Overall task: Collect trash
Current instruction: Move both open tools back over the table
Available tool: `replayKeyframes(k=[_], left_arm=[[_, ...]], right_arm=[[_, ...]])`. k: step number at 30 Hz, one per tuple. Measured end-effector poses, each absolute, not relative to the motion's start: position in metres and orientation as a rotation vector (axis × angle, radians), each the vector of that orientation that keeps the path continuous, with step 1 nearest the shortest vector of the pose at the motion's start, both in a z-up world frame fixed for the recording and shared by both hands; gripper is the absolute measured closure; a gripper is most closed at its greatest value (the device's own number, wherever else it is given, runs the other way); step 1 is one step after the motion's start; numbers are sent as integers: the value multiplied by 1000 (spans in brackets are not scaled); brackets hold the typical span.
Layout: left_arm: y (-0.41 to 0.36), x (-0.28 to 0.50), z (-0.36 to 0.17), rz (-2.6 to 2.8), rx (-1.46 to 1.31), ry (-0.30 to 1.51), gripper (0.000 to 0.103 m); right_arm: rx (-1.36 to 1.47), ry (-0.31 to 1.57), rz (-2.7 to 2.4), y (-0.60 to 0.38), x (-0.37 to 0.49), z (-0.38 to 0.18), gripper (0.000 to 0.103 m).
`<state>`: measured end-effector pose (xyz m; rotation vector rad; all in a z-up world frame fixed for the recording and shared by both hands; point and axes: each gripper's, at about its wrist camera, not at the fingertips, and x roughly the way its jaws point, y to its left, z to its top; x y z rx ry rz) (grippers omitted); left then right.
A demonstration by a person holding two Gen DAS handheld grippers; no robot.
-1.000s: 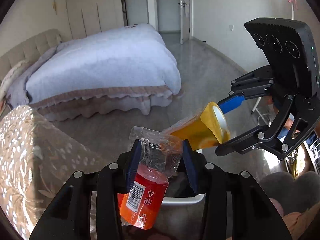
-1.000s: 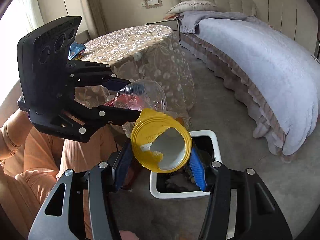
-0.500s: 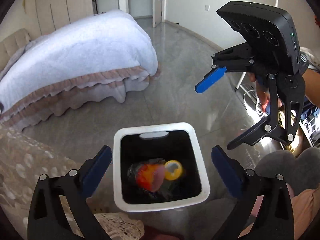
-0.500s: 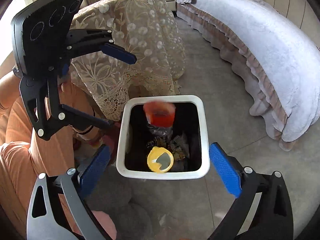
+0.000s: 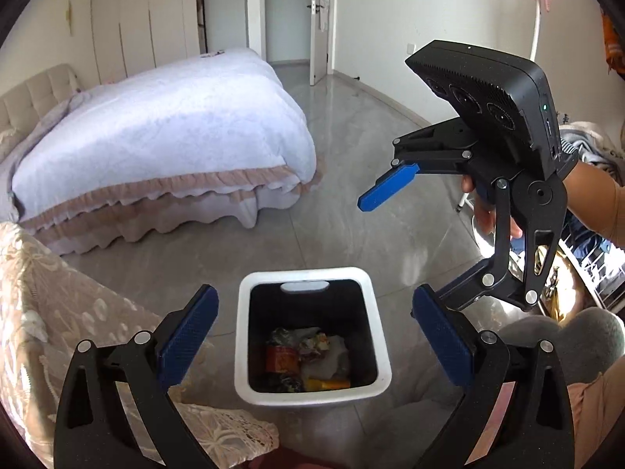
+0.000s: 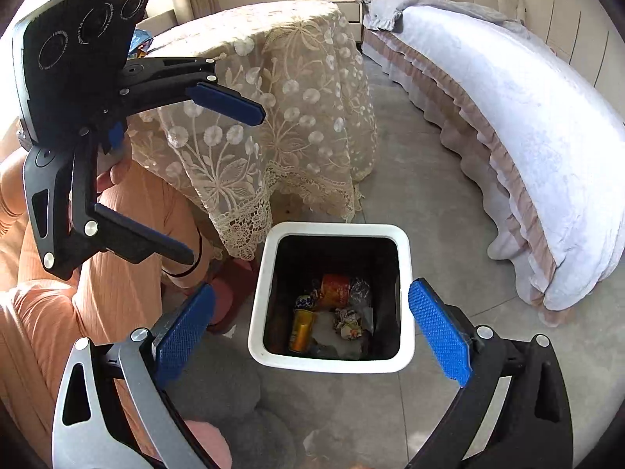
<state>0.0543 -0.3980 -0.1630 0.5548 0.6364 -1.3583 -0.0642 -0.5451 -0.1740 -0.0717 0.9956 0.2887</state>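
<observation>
A white-rimmed trash bin [image 5: 312, 273] with a black inside stands on the floor below both grippers; it also shows in the right wrist view [image 6: 332, 227]. Inside lie a red-labelled plastic bottle [image 5: 279, 357], an orange cup [image 5: 328, 383] and crumpled wrappers; in the right wrist view the bottle [image 6: 335, 286] and the cup [image 6: 301, 330] lie at the bottom. My left gripper [image 5: 312, 336] is open and empty above the bin. My right gripper [image 6: 310, 330] is open and empty above it too, and shows in the left wrist view [image 5: 394, 246].
A table with a lace cloth [image 6: 273, 78] stands beside the bin. A bed with a white cover [image 5: 164, 133] lies across the grey floor. The person's orange-clad legs [image 6: 109, 273] and a grey cushion [image 6: 234, 410] are close by.
A second ago my left gripper held the bottle and my right the orange cup. Both opened, and the two items fell and now lie at the bottom of the bin.
</observation>
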Motion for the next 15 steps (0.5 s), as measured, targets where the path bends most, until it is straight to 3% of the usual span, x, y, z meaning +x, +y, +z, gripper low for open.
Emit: replayKeyframes(k=[15], left_arm=[[-280,60,-87,-988,456,466,5]], right_arm=[[-165,753,418,-451,-17,-89,5]])
